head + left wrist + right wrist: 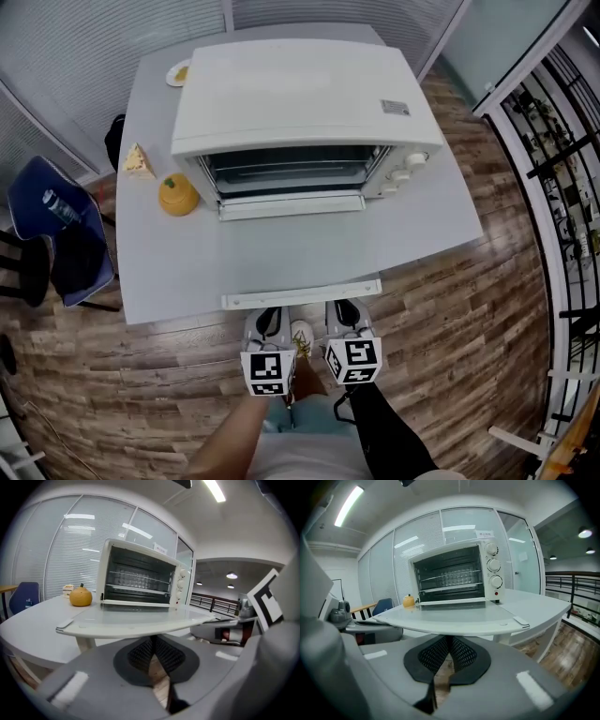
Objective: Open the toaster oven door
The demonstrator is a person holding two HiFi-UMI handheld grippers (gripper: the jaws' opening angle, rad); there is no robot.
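One toaster oven [300, 94], door [300, 251] down, w/ rack [286, 172] inside.

White toaster oven [300, 89], door [300, 255] flat open.

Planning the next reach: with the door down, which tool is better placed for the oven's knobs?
Right, probably: the knobs sit at the toaster oven's right end, on the right tool's side; the left tool would cross over.
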